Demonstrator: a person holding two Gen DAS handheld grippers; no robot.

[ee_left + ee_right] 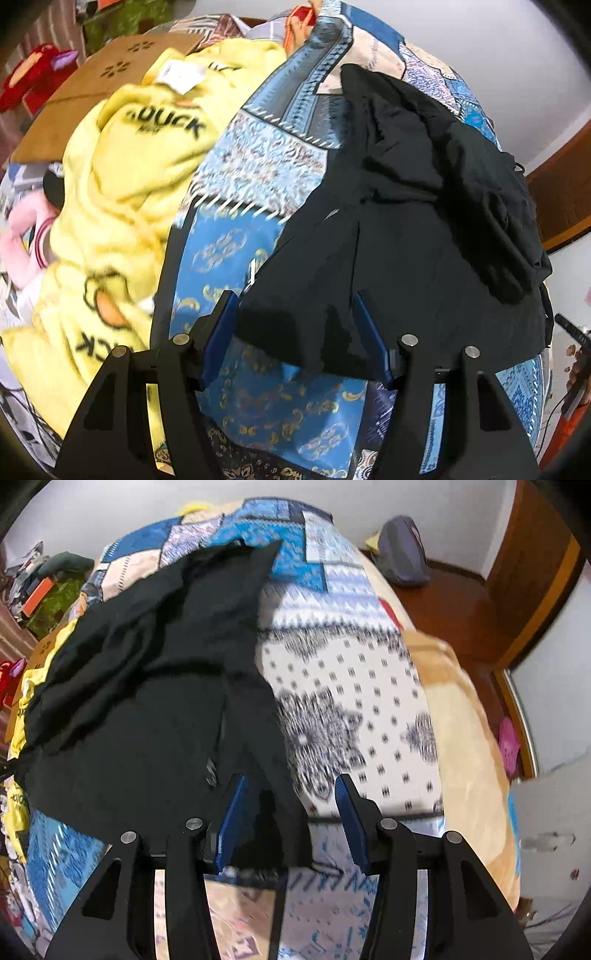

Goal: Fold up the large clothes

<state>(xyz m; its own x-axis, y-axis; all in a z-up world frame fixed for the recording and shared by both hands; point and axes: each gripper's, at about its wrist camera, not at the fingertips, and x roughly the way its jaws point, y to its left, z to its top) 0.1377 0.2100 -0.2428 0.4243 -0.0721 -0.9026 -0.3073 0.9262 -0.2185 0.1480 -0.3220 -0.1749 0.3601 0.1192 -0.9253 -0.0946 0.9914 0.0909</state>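
You had the large black soft-fabric garment [424, 229] spread over the blue patchwork-patterned quilt [251, 166], its near hem lying right at your jaws; your left gripper [295, 314] stood about half open, both blue pads [371, 332] flanking the near left corner of the hem, and from the left wrist view I could not tell whether either pad pressed the cloth, so I judged that corner as lying loose between them rather than held; your right gripper [291, 797] was likewise about half open, with the right corner of the hem bunched against its left pad [232, 812] and bare white-and-navy printed quilt [351, 701] showing before the right pad; so the cloth sat off-centre in that jaw. To do this step well, you would have wanted each corner centred between the pads before closing, both grips taken on the same edge, and the two corners lifted together so the hem stayed taut and straight; the crumpled yellow fleece blanket with duck print [122, 192], off beyond the left jaw, lay near enough to snag if you swung wide.
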